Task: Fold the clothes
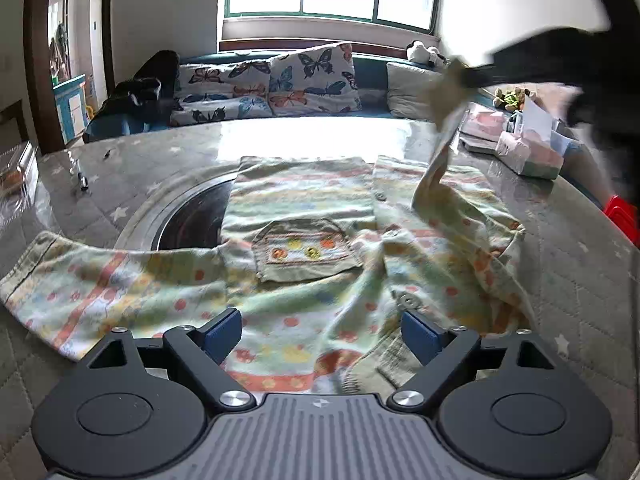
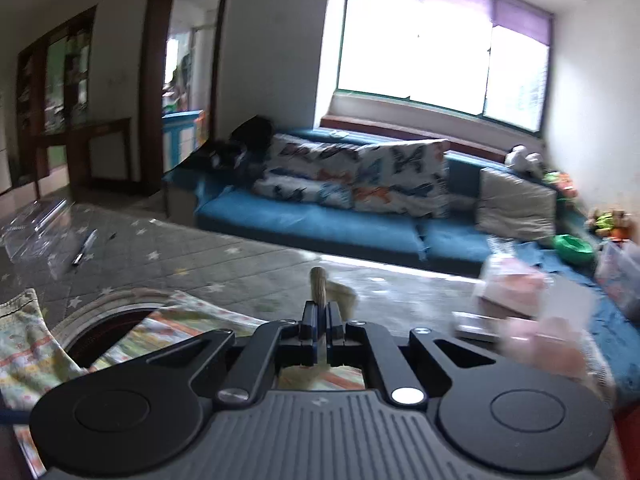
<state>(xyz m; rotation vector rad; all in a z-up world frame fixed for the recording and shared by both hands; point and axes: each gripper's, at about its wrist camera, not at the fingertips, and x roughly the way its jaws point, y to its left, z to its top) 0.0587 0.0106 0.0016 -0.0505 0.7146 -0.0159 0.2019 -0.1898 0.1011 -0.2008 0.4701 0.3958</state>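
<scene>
— Two grippers, one shirt (image 1: 312,240): where does it lie?
— Flat on the worktop (image 1: 568,264) just ahead of the left gripper (image 1: 322,330), jaws open; the right gripper (image 2: 322,312), lifted off to its right, pinches a sleeve cuff (image 2: 319,280).

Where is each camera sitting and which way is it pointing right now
Left wrist: sits on the left gripper, low over the table, facing the spread patterned shirt and sofa; its own open fingers show, plus the blurred right gripper lifting a sleeve.
Right wrist: sits on the right gripper, raised, facing the sofa and window; its shut fingers pinch the sleeve cuff.
Shared: shirt, table, sofa, butterfly cushions, window.
</scene>
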